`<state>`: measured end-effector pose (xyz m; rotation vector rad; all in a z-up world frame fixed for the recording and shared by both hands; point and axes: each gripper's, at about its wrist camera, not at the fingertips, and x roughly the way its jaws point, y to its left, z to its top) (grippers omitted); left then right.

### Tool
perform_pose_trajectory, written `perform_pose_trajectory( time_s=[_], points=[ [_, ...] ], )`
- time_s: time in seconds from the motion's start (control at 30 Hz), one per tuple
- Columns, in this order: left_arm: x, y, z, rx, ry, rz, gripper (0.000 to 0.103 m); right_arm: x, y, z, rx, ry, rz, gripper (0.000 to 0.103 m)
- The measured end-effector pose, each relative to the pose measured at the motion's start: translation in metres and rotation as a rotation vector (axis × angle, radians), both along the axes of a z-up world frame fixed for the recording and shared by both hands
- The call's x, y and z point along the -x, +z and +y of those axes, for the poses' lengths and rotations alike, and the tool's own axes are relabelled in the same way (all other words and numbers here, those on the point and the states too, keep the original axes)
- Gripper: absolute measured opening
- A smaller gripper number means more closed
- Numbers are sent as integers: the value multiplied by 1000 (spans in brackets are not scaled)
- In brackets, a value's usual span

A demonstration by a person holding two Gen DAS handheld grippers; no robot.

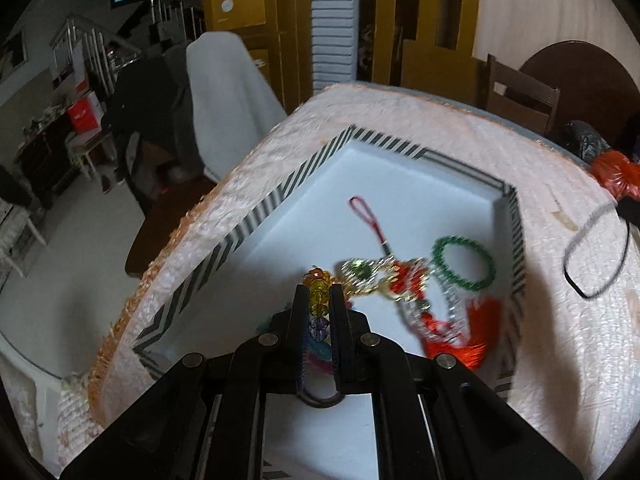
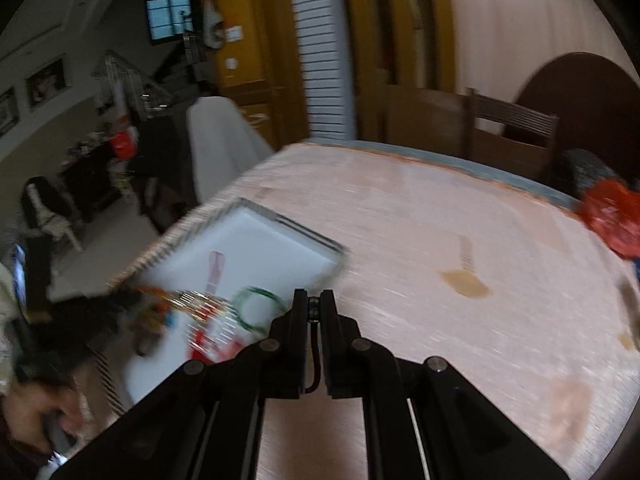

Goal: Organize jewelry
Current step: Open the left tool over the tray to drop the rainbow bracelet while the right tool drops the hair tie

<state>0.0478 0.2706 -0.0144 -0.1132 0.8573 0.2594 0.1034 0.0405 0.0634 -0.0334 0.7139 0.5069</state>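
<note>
My left gripper (image 1: pixel 318 294) is shut on a string of coloured beads (image 1: pixel 319 299) and holds it over the white tray with a striped rim (image 1: pixel 256 216). In the tray lie a green bead bracelet (image 1: pixel 464 257), a red cord loop (image 1: pixel 366 216), a gold ornament (image 1: pixel 368 276) and a red tassel piece (image 1: pixel 460 340). My right gripper (image 2: pixel 314 300) is shut on a thin dark cord with a small dark bead (image 2: pixel 314 308), above the pink tablecloth just right of the tray (image 2: pixel 256 232). The green bracelet (image 2: pixel 256 306) shows blurred there.
A black hair band (image 1: pixel 596 248) lies on the pink tablecloth (image 1: pixel 400 112) right of the tray. A red plastic bag (image 1: pixel 616 172) sits at the table's far right edge. Brown stains (image 2: pixel 466 280) mark the cloth. A covered chair (image 1: pixel 228 100) stands beyond the table.
</note>
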Motion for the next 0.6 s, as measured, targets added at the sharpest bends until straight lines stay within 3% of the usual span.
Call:
perform_pose_trajectory(
  time_s=[0.13, 0.3, 0.43, 0.6],
  points=[
    [2, -14, 3, 6, 5, 28, 29, -16, -8, 43, -48, 73, 53, 6],
    [2, -26, -1, 8, -4, 53, 29, -28, -33, 91, -32, 146, 105, 6],
    [4, -30, -4, 10, -4, 55, 29, -38, -55, 105, -11, 146, 131, 6],
    [2, -31, -8, 10, -17, 63, 30, -57, -86, 110, 40, 122, 225, 6]
  ],
)
